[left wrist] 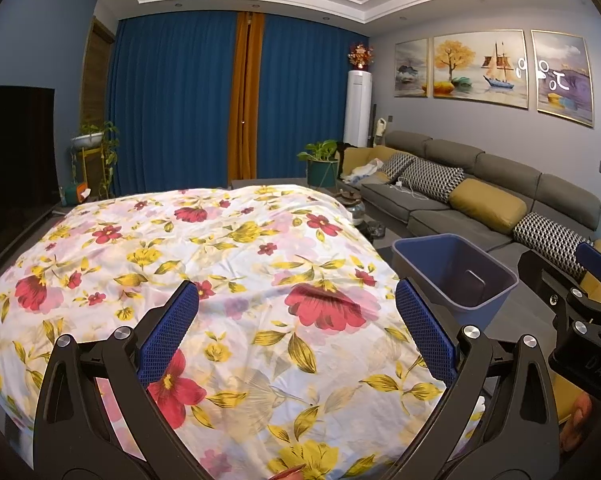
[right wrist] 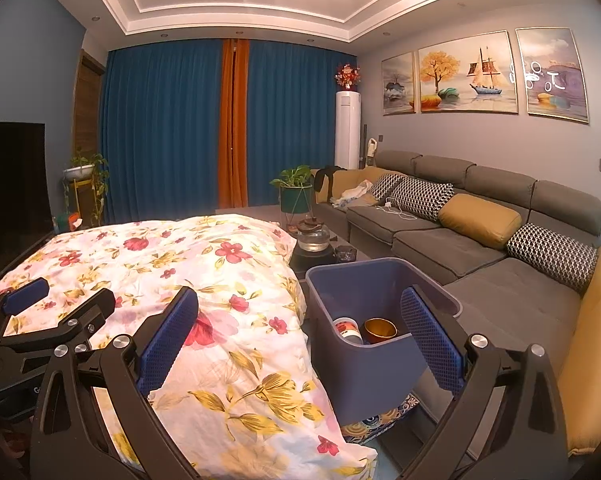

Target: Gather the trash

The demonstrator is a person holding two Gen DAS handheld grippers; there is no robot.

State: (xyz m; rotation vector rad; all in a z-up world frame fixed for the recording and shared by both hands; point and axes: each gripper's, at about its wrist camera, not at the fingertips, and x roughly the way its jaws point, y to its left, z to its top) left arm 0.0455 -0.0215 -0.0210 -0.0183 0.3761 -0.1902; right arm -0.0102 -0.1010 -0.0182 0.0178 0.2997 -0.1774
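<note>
Both our left gripper (left wrist: 296, 316) and right gripper (right wrist: 300, 320) are spread and empty. The cups (right wrist: 374, 330) lie in the bin (right wrist: 356, 364) off the table's (right wrist: 204, 264) right edge; they look light, thin-walled, best pinched at the rim.

Floral sheet (left wrist: 228, 280) spread directly ahead of tool, wrinkled. Blue curtains (left wrist: 172, 108) far ahead, orange strip (left wrist: 244, 100) at centre. Grey sofa (right wrist: 480, 240) ahead-right along wall; patterned cushions (right wrist: 420, 196) and mustard cushion (right wrist: 478, 220) on it. Three paintings (right wrist: 468, 80) above sofa. White tower unit (left wrist: 357, 108) in far corner. Potted plant (left wrist: 320, 160) beside sofa end. Glass teapot (right wrist: 311, 236) past sheet edge. Dark screen (left wrist: 16, 140) far left.
</note>
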